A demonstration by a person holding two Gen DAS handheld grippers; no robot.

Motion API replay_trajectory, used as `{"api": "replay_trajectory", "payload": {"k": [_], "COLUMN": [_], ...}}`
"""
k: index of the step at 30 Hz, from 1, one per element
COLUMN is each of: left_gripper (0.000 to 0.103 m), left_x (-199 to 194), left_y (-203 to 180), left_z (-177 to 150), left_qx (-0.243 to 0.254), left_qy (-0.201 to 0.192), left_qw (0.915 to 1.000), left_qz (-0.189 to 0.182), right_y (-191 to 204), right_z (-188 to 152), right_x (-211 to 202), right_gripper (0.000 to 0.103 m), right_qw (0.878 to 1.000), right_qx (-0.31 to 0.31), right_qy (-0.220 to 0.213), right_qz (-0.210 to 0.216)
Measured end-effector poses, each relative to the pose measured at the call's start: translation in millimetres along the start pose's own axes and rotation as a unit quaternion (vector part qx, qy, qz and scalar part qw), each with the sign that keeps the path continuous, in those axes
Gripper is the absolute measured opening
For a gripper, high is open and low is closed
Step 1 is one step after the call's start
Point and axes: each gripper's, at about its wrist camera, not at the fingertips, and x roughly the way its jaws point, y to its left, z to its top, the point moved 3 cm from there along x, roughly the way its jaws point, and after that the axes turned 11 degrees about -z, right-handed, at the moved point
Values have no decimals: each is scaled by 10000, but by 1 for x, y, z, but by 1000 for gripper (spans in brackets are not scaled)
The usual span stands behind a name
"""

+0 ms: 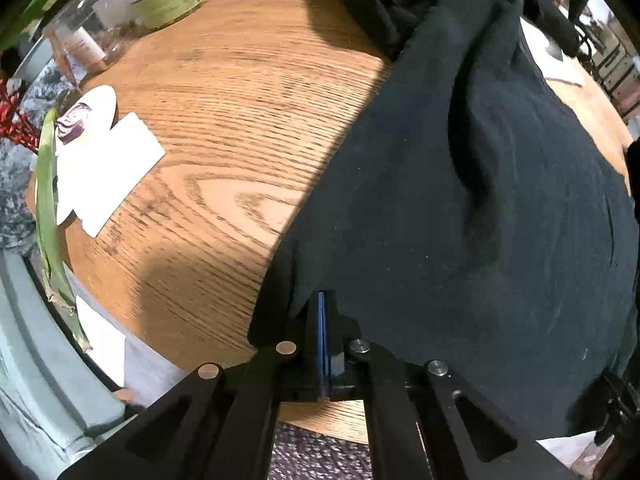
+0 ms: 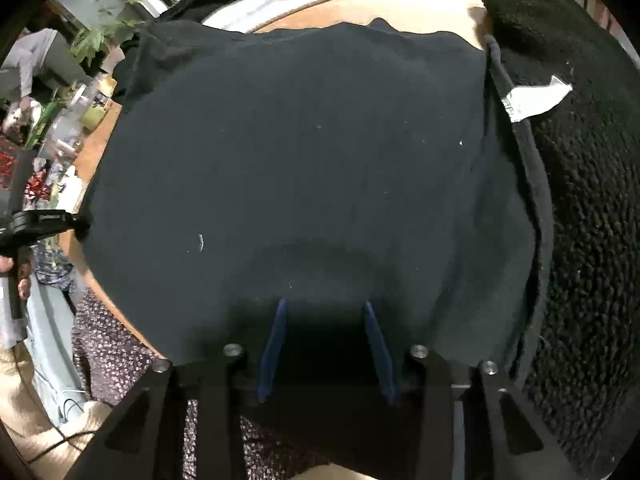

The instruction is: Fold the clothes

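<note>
A black garment [image 1: 480, 200] lies spread on a round wooden table [image 1: 224, 128]. My left gripper [image 1: 323, 300] is shut on the garment's near left corner at the table's front edge. In the right wrist view the same garment [image 2: 300, 160] fills the middle. My right gripper [image 2: 325, 308] is open, its blue fingers [image 2: 276, 340] spread over the garment's near hem; cloth lies between them. The left gripper also shows in the right wrist view [image 2: 76, 222], holding the garment's left edge.
A knitted black garment [image 2: 592, 200] with a white label [image 2: 536, 98] lies to the right. Glass jars [image 1: 132, 8], a white card [image 1: 116, 168] and a round coaster [image 1: 86, 114] sit on the table's left side. A plant leaf [image 1: 48, 208] hangs at the left.
</note>
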Motion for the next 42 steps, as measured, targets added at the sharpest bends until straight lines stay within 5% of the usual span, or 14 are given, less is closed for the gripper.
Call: {"api": "replay_trajectory", "payload": {"k": [7,12,16,20,24,29,35,38,42], "left_gripper": [3,3,3,3,3,3,3,3,3], "left_x": [-28,-69,-44,3,23,4,-19,-32,-11], "left_y": [-14,-56,-97,-94,-70,-41,-8,-35,-48], "left_z": [12,45,68,104,116,106,94,90,84], "left_qx": [113,377,744,147,-153,-380,-634,-341,-340], "left_qy": [-143,-839,-805,-801,-856,-1028,-1225,-976,-180], "left_qw": [9975,9957,9935,9966,9954,9940,9897,9848,9933], "left_qz": [679,136,292,-108,404,56,-392,-1398,-1085], "right_y": [-19,-38,-41,-48,-53,-70,-89,-69,-27], "right_z": [-2,36,85,127,155,168,169,157,134], "right_x": [-11,-31,-21,-7,20,33,33,20,9], "right_gripper": [45,47,47,45,45,44,45,46,46], "right_qw": [9994,9985,9951,9911,9893,9830,9740,9801,9922], "right_qx": [72,179,479,805,1080,1342,1966,1670,787], "right_qy": [133,-465,-866,-1057,-953,-1011,-1011,-1037,-930], "right_qz": [310,241,86,3,-251,-734,-486,-295,-245]}}
